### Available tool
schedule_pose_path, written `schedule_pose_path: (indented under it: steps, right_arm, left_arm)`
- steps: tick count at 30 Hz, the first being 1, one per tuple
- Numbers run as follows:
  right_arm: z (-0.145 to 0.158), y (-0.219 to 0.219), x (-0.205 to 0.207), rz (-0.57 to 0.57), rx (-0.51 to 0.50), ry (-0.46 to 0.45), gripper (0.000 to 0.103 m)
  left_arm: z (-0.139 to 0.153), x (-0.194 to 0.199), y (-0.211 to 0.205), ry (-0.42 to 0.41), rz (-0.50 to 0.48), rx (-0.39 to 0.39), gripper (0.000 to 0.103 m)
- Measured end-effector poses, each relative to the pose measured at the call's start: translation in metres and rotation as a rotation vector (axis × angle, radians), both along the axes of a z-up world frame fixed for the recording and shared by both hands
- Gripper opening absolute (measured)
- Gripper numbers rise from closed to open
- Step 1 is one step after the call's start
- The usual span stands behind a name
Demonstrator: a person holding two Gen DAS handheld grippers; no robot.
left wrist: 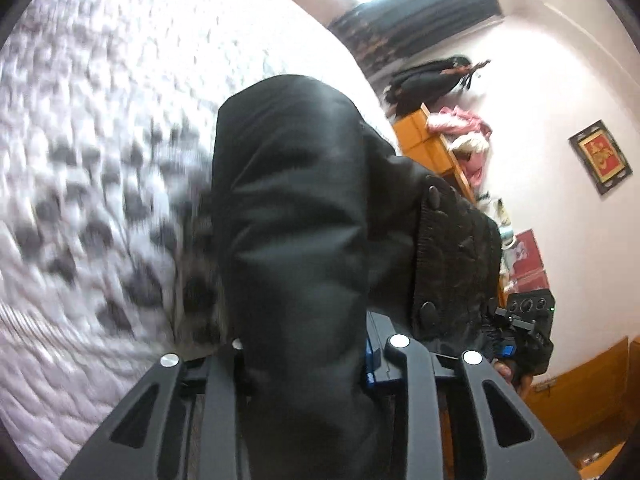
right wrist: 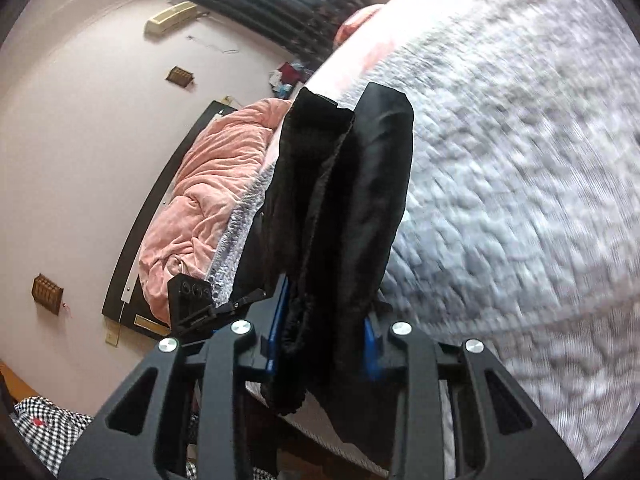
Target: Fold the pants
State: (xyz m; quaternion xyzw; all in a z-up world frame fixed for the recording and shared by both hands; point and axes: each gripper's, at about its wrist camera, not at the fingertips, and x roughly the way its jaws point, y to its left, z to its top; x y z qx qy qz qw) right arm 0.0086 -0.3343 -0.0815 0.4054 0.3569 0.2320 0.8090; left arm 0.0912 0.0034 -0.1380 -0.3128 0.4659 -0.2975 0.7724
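Black pants (left wrist: 296, 216) hang bunched in the left wrist view, lifted off the bed (left wrist: 100, 120); their ribbed waistband with two snap buttons (left wrist: 456, 256) shows at the right. My left gripper (left wrist: 304, 360) is shut on the smooth black fabric, which hides its fingertips. In the right wrist view the pants (right wrist: 360, 200) stand up in thick folds between the blue pads, and my right gripper (right wrist: 324, 344) is shut on them. Each gripper shows in the other's view: the right gripper (left wrist: 524, 332) at the waistband's end, the left gripper (right wrist: 192, 300) at the lower left.
A white and grey quilted cover (right wrist: 520, 180) spreads over the bed. A pink blanket (right wrist: 200, 200) lies heaped by the dark headboard (right wrist: 152, 216). Wooden furniture with clothes (left wrist: 432, 148) stands by the wall. A checked cloth (right wrist: 44, 428) lies low at the left.
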Motion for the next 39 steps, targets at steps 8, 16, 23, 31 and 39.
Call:
schedule_pose_path:
  steps: [8,16,23,31,39]
  right_arm:
    - [0.007,0.018,0.108,0.073,-0.004,0.012,0.030]
    - [-0.061,0.037,0.176,0.056,0.005,0.220,0.037]
    - [-0.081,0.022,0.165,-0.024,-0.058,0.291,0.074]
    - [-0.064,0.006,0.116,-0.128,-0.209,0.307,0.075]
    - [-0.009,0.057,0.054,-0.194,-0.599,0.248,0.095]
  left_arm:
    - [0.026,0.062,0.045,-0.072,0.110,0.072,0.030]
    - [-0.020,0.102,0.081,0.020,0.142,0.097,0.038]
    - [-0.018,0.093,0.064,-0.019,0.135,0.226,0.072]
    - [0.015,0.051,0.067,-0.130,0.202,0.493,0.094]
    - [0.052,-0.013,0.024,-0.142,0.191,0.628,0.099]
